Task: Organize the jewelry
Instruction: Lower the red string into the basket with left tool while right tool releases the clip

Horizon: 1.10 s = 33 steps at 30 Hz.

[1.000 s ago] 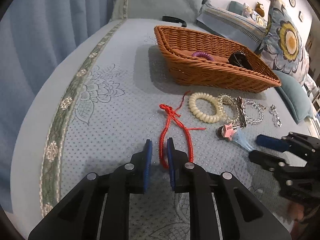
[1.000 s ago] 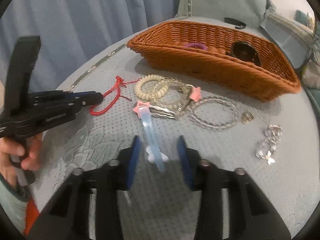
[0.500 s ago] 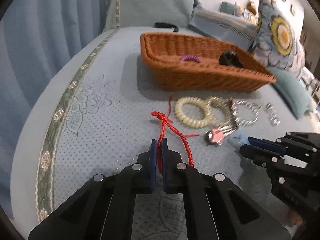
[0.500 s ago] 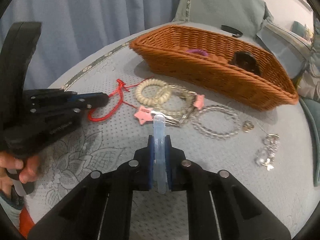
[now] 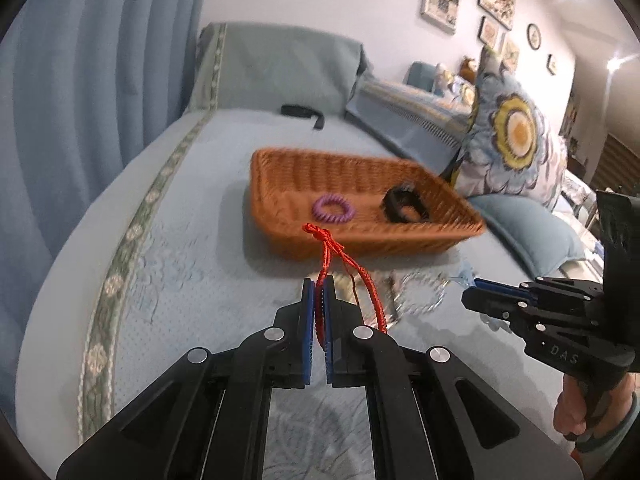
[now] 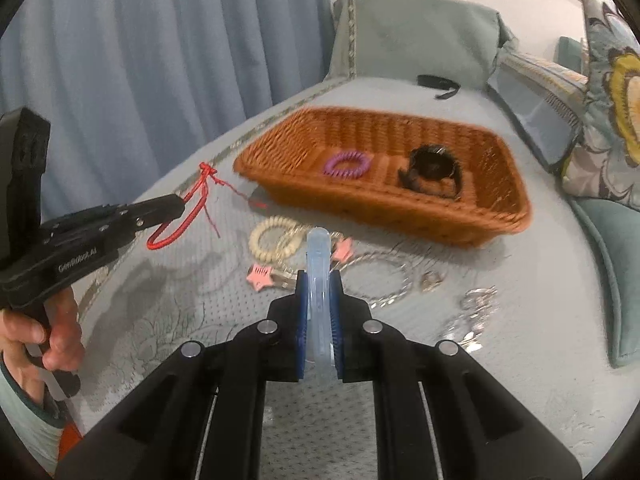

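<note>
At the lower centre of the left wrist view, the left gripper (image 5: 319,292) has its blue fingers (image 5: 307,320) clamped on a red cord bracelet (image 5: 326,256), whose knotted end rises in front of the wicker basket (image 5: 280,184) in the middle of the frame. That view looks down into the basket, showing a purple coil hair tie (image 5: 334,209) and a dark object (image 5: 403,204) lying apart on its floor, while the loose jewelry on the bed (image 5: 168,240) is mostly hidden behind the fingers. Only the right wrist view shows that jewelry clearly: a cream coil hair tie (image 6: 275,240), pink star clips (image 6: 259,274), a clear bead bracelet (image 6: 380,280) and small silver pieces (image 6: 476,304), all in front of the basket's near wall. The right gripper (image 6: 319,280), at lower centre there, is clamped on a pale blue translucent clip (image 6: 318,264) pointing up the frame. At left, a bare hand (image 6: 44,336) grips the left tool's handle, the cord hanging as a loop clear of the bed.
</note>
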Each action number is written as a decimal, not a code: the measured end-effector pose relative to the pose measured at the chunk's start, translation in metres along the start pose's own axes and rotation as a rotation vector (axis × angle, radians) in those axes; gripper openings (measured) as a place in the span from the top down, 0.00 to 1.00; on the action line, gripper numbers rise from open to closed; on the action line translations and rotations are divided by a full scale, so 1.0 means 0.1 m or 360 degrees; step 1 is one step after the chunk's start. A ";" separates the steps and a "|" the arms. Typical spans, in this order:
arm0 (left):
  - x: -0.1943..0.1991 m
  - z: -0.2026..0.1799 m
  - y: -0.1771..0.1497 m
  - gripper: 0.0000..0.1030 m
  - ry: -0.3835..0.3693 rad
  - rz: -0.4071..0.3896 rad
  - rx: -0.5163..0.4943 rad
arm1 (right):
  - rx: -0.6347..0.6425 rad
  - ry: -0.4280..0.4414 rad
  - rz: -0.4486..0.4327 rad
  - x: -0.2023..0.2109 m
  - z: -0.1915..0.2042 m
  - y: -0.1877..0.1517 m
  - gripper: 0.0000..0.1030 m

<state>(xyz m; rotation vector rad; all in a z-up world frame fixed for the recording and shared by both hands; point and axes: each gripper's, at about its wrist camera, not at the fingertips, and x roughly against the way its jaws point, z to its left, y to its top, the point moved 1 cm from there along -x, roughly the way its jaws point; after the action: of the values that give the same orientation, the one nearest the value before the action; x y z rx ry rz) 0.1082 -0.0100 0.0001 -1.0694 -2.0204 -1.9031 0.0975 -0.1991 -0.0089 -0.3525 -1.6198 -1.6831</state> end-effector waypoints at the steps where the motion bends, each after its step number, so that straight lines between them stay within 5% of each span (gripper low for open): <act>1: 0.01 -0.03 0.07 0.98 -0.0004 -0.0021 -0.0010 | -0.0015 -0.0003 -0.0018 0.04 -0.04 0.06 0.92; 7: -0.06 -0.15 0.58 0.98 -0.0014 -0.0143 -0.0056 | -0.0077 -0.0040 -0.0101 0.02 -0.28 0.55 0.92; 15: -0.71 -0.12 0.93 0.98 0.0011 -0.0127 -0.0103 | -0.0251 0.0027 -0.0038 -0.68 -0.46 1.19 0.92; 23: -1.24 -0.01 0.81 0.98 0.0034 -0.0009 -0.0097 | -0.0282 -0.0086 0.0097 -1.22 -0.52 1.20 0.92; 33: -1.27 0.02 0.72 0.95 0.0028 0.0035 -0.0093 | -0.0262 -0.0140 0.0125 -1.20 -0.47 1.17 0.91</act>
<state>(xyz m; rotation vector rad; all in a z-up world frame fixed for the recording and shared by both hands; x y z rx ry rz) 0.2435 -0.0616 -0.0150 -1.0800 -1.9469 -1.9646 0.2712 -0.1931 -0.0108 -0.5721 -1.5127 -1.7668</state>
